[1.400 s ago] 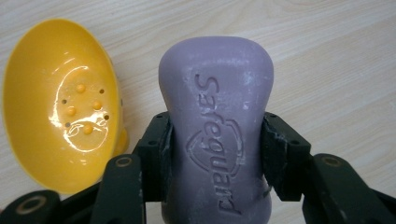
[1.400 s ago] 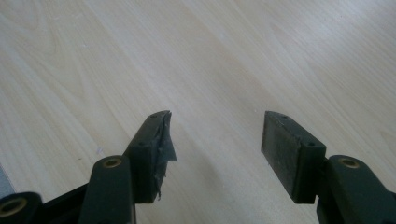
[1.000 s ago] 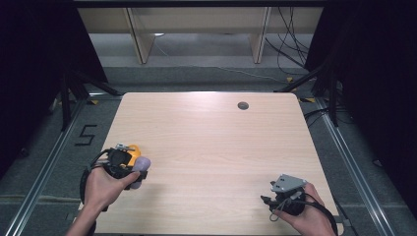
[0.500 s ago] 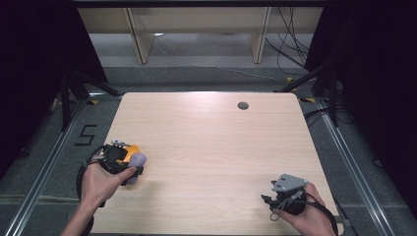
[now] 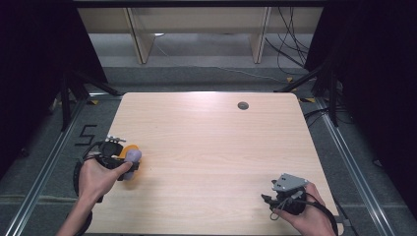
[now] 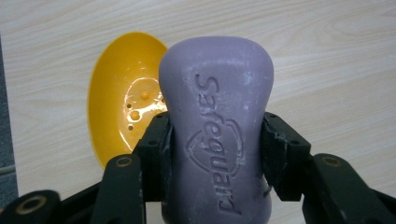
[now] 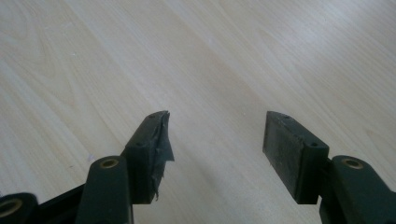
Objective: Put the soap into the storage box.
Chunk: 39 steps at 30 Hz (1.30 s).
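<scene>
Soap bar: a purple soap bar [image 6: 216, 126], embossed with a brand mark, waisted in the middle and rounded at both ends. It is held off the table near the left front edge [image 5: 132, 158], just above or beside the yellow dish.
Hold on the bar: the left gripper [image 6: 216, 154] is clamped across the narrow waist, one black pad on each long side, the embossed face turned toward the camera.
Handling, judged: rigid, moderately heavy for its size, and likely slick; pale scuffs mark its surface. The waist is the sound place to take it, since the flared ends resist sliding through the pads. Hard pressure may dent it.
Soap dish: a yellow oval soap dish [image 6: 119, 98] lies flat on the table behind and to the left of the bar, with small raised studs and drain holes in its well. Whether the bar's far end touches the dish cannot be told from these angles.
Right gripper: the right gripper [image 7: 215, 140] sits low near the right front corner [image 5: 287, 195], jaws spread apart with nothing between them; torn tape hangs from one pad.
Surface: a pale wood-grain table [image 5: 216, 147], smooth, with a dark cable grommet [image 5: 243, 105] near the far edge.
Room: grey carpeted floor, floor rails on both sides, dark curtains, loose cables at the far right.
</scene>
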Tool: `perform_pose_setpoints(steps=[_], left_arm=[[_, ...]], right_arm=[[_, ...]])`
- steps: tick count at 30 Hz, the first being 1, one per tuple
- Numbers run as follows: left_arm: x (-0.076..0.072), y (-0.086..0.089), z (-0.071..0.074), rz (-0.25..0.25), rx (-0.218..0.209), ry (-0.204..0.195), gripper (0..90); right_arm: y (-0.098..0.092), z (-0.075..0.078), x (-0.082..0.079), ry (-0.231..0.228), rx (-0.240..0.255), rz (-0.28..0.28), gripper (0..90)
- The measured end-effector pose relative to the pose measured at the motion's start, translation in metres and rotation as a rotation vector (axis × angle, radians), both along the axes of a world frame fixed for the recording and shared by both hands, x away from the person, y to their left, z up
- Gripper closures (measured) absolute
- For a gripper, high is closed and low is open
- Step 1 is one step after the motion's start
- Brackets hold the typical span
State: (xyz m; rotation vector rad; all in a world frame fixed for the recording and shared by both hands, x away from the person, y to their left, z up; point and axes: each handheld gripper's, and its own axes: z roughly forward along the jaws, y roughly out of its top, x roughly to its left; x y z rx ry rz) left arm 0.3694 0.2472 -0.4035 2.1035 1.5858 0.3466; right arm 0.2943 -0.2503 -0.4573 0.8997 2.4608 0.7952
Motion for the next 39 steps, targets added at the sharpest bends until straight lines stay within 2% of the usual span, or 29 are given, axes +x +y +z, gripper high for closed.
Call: perform_pose_setpoints(steps=[3,5,7,8,10,11,12,14,22,23,25,29,31,37,38,39], left_arm=[[0.002,-0.001,-0.002,0.031,-0.017,0.008,49.2],[0.005,0.000,-0.001,0.012,-0.006,0.017,49.3],[0.006,0.000,-0.002,0.013,0.004,0.019,49.3],[0.006,0.000,-0.004,0.019,-0.009,0.005,49.2],[0.008,0.000,-0.004,0.041,-0.023,0.018,49.2],[0.008,0.000,-0.003,0.048,-0.011,0.020,49.3],[0.010,0.001,-0.004,0.042,-0.018,0.022,49.2],[0.013,0.002,-0.005,0.048,-0.006,0.010,49.2],[0.020,0.006,-0.006,0.078,0.034,0.028,49.2],[0.021,0.006,-0.007,0.117,0.015,0.041,49.2],[0.022,0.008,-0.010,0.125,0.013,0.040,49.2],[0.025,0.010,-0.013,0.121,0.040,0.037,49.2],[0.027,0.013,-0.014,0.099,0.056,0.030,49.2],[0.032,0.015,-0.019,0.091,0.072,0.051,49.2],[0.033,0.016,-0.020,0.074,0.083,0.053,49.1],[0.033,0.015,-0.022,0.086,0.081,0.053,49.1]], right_arm=[[-0.001,0.001,0.001,-0.003,-0.003,0.002,41.2],[-0.001,0.001,0.001,-0.005,0.000,0.002,41.0],[-0.001,0.001,0.001,-0.002,0.000,0.002,40.7],[-0.001,0.001,0.001,-0.003,0.001,-0.001,40.6],[-0.001,0.001,0.001,-0.004,0.005,-0.005,40.4],[-0.001,0.001,0.001,-0.005,0.007,-0.004,40.4],[-0.001,0.001,0.001,-0.004,0.010,-0.005,40.3],[-0.001,0.002,0.000,-0.004,0.015,-0.014,40.1],[0.000,0.001,0.000,0.005,0.027,-0.019,40.1],[-0.001,0.001,0.001,0.003,0.023,-0.013,40.0],[-0.001,0.001,0.000,0.009,0.029,-0.022,39.9],[-0.001,0.001,0.000,0.008,0.029,-0.023,39.8],[-0.001,0.001,0.000,0.008,0.028,-0.022,39.7],[-0.001,0.001,0.000,0.007,0.026,-0.021,39.6],[-0.001,0.001,0.000,0.009,0.026,-0.021,39.6],[-0.001,0.001,0.000,0.009,0.026,-0.021,39.6]])
